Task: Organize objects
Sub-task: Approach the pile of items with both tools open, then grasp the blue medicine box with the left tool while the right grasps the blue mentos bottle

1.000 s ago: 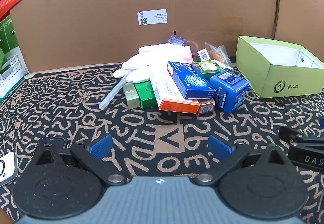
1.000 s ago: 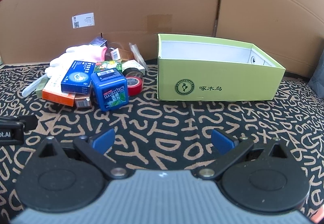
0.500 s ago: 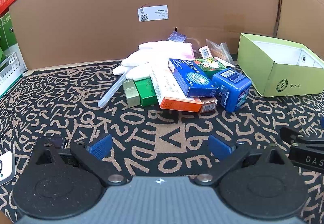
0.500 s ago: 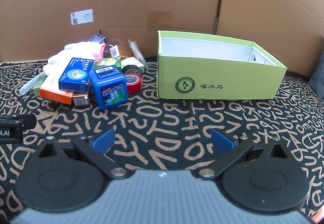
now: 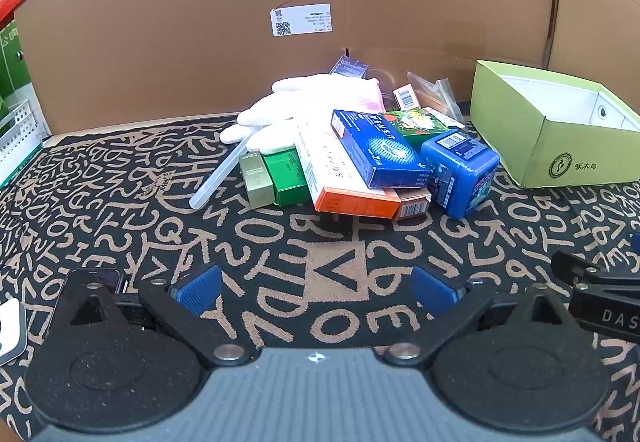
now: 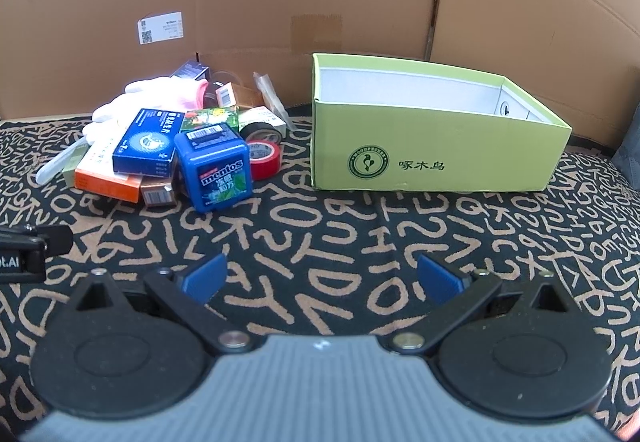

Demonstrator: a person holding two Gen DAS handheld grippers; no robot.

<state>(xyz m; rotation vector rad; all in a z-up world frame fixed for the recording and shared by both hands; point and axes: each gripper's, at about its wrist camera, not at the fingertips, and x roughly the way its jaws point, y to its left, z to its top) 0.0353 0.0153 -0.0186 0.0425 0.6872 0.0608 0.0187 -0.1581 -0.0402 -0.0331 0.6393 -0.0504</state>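
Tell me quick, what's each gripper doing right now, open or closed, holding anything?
Left gripper: open, holding nothing, above the patterned cloth.
Right gripper: open, holding nothing, above the same cloth.

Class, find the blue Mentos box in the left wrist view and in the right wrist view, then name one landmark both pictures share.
Left wrist view: the blue Mentos box sits right of centre, at the pile's right end, left of the green carton.
Right wrist view: it stands left of centre, at the pile's front, beside the red tape roll.
Shared landmark: the green carton.
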